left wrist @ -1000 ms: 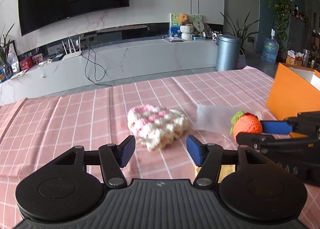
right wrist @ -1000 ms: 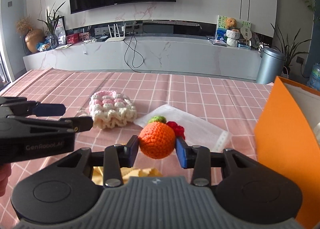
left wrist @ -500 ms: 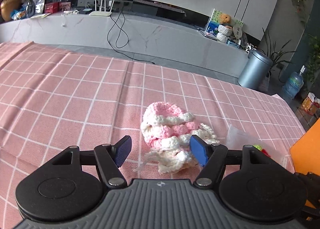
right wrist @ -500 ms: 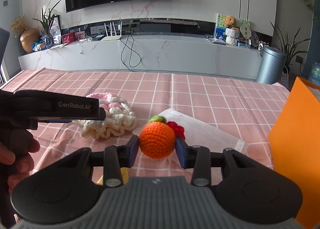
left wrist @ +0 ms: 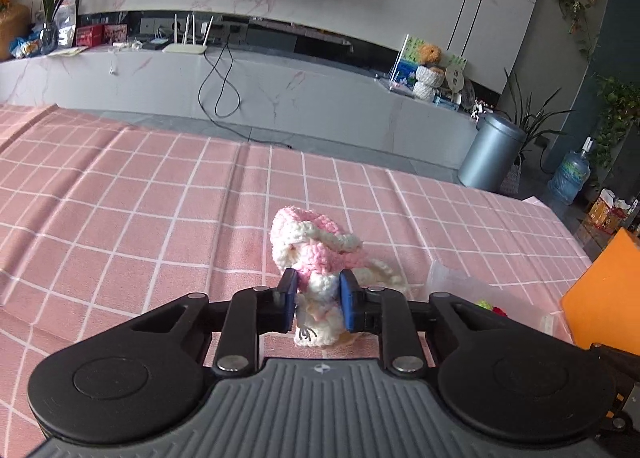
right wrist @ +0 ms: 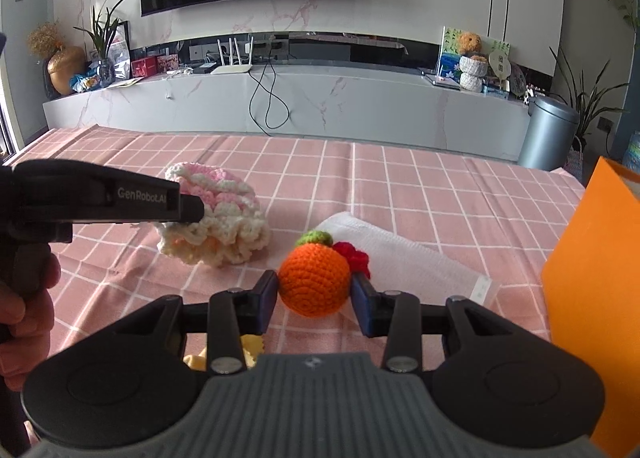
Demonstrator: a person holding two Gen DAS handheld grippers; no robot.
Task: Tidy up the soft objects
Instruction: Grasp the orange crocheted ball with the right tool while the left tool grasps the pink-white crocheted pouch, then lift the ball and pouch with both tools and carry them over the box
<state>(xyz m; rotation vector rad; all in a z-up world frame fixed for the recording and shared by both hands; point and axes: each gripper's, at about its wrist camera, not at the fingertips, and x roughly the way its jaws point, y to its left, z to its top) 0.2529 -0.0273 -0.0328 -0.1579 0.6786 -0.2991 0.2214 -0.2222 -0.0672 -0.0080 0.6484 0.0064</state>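
My left gripper (left wrist: 318,300) is shut on a pink and cream crochet piece (left wrist: 310,254) on the pink checked tablecloth; its near part is bunched between the blue pads. It also shows in the right wrist view (right wrist: 218,214), with the left gripper (right wrist: 192,208) on its left side. My right gripper (right wrist: 314,298) is shut on an orange crochet ball (right wrist: 314,284) with a green top, held just above the cloth. A red crochet bit (right wrist: 356,256) lies behind the ball.
An orange box (right wrist: 596,294) stands at the right edge of the table; it also shows in the left wrist view (left wrist: 608,294). A white folded cloth (right wrist: 400,254) lies behind the ball. A yellow item (right wrist: 224,354) lies under my right gripper. The tablecloth (left wrist: 120,226) stretches left.
My left gripper moved onto the pink and cream crochet piece and closed on it, bunching it up. My right gripper kept hold of the orange ball and barely moved.
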